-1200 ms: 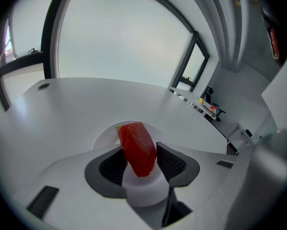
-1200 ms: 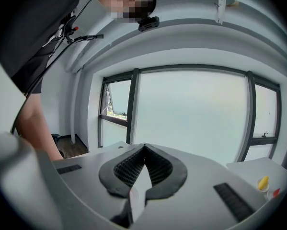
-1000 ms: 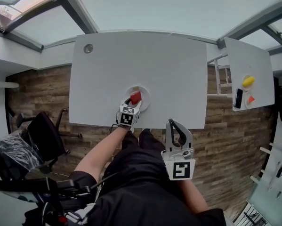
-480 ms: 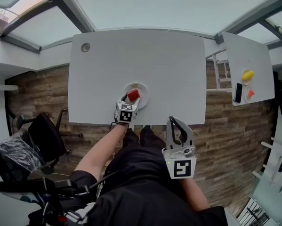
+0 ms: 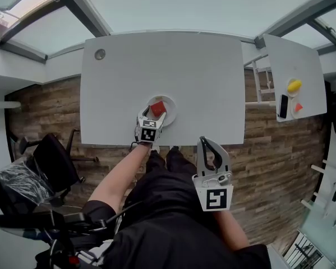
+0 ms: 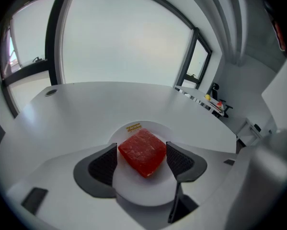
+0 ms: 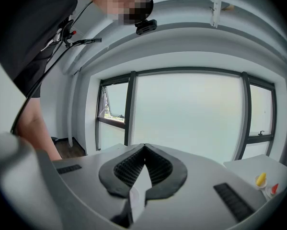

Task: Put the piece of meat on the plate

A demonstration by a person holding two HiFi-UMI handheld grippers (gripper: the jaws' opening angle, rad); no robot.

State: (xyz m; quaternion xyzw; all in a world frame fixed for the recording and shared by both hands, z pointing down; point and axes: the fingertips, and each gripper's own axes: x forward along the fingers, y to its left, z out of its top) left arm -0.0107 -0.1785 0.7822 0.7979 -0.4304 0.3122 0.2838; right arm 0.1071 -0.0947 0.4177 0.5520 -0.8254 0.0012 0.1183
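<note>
The meat (image 5: 157, 109) lies flat on the plate (image 6: 133, 198), low centre in my left gripper view. My left gripper (image 6: 141, 149) has its jaws either side of it, opening, and the pads don't seem to press it. So the placing looks done; I judge only drawing clear is left. My right gripper (image 7: 143, 147) is pressed together and empty. The white table (image 5: 201, 77) is nearly bare. The room has a wood floor (image 5: 50, 111), a chair (image 5: 53, 161) lower left and a side table (image 5: 302, 66) upper right.
</note>
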